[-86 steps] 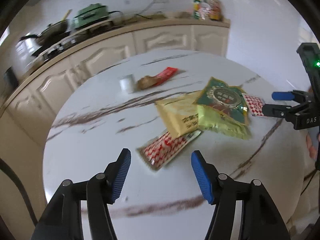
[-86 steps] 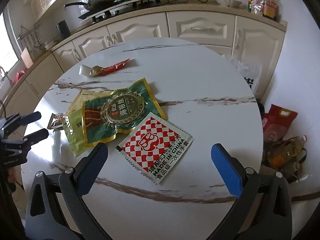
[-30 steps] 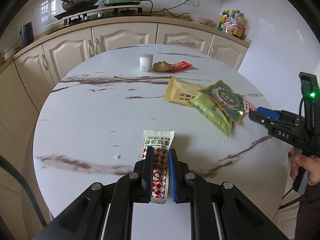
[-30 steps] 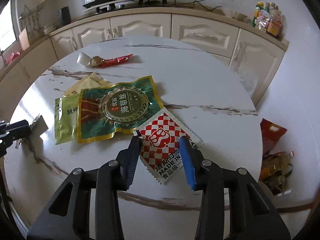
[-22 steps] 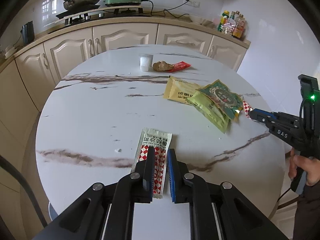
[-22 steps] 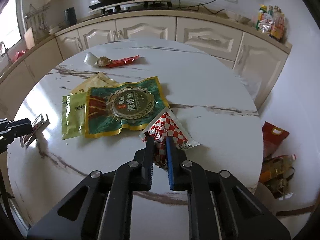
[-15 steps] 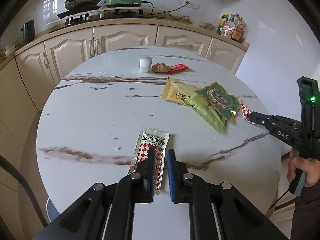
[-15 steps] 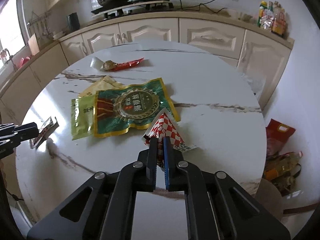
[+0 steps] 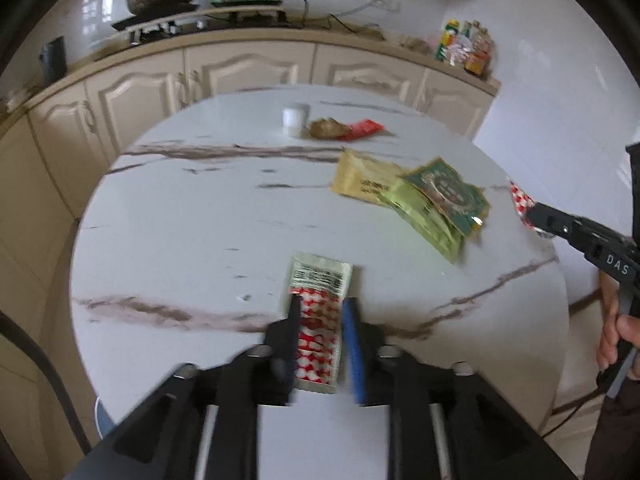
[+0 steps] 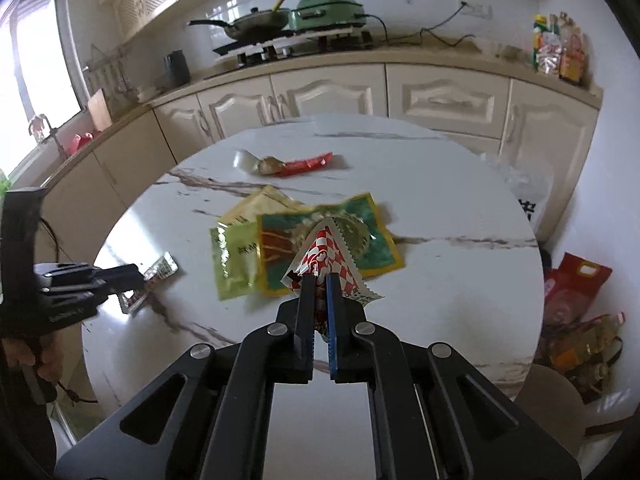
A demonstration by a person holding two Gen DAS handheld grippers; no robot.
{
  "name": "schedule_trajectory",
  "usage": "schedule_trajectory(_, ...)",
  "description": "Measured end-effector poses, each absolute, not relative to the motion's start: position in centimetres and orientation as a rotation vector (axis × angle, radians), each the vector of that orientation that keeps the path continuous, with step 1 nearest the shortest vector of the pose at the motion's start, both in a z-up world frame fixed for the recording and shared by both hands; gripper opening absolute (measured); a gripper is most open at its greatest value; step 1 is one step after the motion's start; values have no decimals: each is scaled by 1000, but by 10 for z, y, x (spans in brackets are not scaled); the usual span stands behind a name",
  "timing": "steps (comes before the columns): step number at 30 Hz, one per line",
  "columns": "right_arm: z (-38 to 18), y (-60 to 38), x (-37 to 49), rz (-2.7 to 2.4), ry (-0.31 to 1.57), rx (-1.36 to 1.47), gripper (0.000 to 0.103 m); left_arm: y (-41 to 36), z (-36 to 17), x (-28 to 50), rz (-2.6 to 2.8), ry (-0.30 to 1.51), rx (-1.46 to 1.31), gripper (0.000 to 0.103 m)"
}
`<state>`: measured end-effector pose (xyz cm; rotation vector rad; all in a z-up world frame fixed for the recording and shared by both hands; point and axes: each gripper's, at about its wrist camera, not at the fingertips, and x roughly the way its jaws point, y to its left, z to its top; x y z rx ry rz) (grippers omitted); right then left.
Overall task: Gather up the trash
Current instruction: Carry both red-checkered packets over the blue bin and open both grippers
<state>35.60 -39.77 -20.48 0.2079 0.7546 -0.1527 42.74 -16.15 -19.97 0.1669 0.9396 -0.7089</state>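
Both jaws differ: right gripper (image 10: 319,280) pinches checkered wrapper (image 10: 326,254), left gripper (image 9: 322,312) seemingly opening.

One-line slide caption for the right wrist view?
Right gripper pinches a red-checked sachet above the marble table, green and yellow wrappers behind.

three overlapping packets (image 9: 416,196) mid-table (image 9: 200,240); cup (image 9: 295,121) behind them; long sachet (image 9: 320,320) at near edge.
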Motion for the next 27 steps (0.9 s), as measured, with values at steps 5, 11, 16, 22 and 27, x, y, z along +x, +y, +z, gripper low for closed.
schedule_trajectory(5,-202,-387,362,-113,750,213,6,-176,-206,429,-668,926,243,37)
schedule_trajectory(11,-194,-371,370,-62,734,205,6,-180,-209,430,-644,908,266,11)
schedule_trajectory(16,-192,-356,380,-22,731,195,6,-179,-209,424,-658,892,274,3)
schedule_trajectory(22,-187,-325,395,51,718,187,6,-150,-190,414,-650,846,162,2)
schedule_trajectory(27,-176,-276,414,145,704,148,6,-93,-166,404,-568,786,67,2)
